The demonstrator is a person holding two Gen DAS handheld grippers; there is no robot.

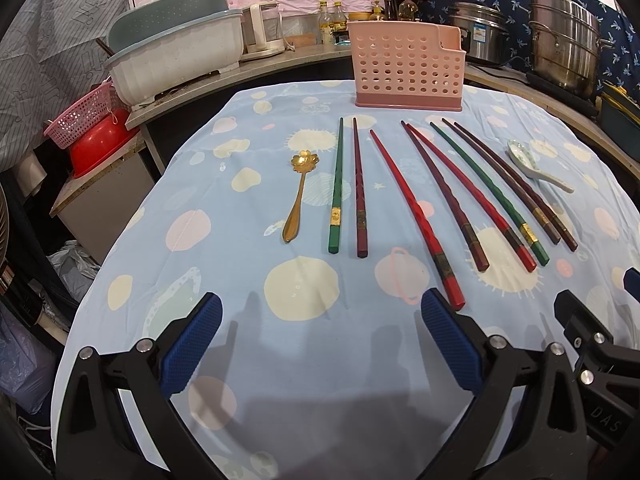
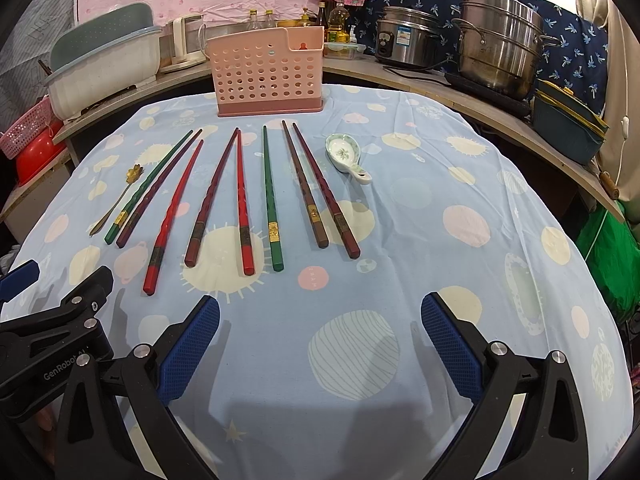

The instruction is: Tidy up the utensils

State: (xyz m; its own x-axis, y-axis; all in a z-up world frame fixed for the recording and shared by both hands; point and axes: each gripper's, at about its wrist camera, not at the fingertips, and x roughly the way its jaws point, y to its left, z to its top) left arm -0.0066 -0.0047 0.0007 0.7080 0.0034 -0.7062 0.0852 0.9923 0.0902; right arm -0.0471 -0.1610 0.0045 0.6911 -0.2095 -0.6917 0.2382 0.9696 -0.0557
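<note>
So the whole setup sits on a table covered with a light blue tablecloth [image 1: 320, 360] with pastel planets and dots. At the far edge, roughly in the middle, a pink holder [image 1: 406, 68] full of round holes stands upright with nothing visible in it, a smaller section on its right end. Between it and the near edge there's a row of eight chopsticks lying flat, thin tips pointing far: a green chopstick [image 1: 335, 188] and a dark red one [image 1: 359, 190] side by side on the left, then a bright red chopstick [image 1: 416, 218] on its own, then the rest fanned out to the right, a couple of them crossing near their tips. Left of the row lies a gold spoon [image 1: 298, 192] with a flower-shaped bowl; at the right end a white ceramic spoon [image 2: 346, 158] lies bowl up. The left gripper [image 1: 320, 312] hangs spread wide at the near edge, nothing between its blue pads. The right gripper [image 2: 320, 312] is just beside it, also released and holding nothing.
</note>
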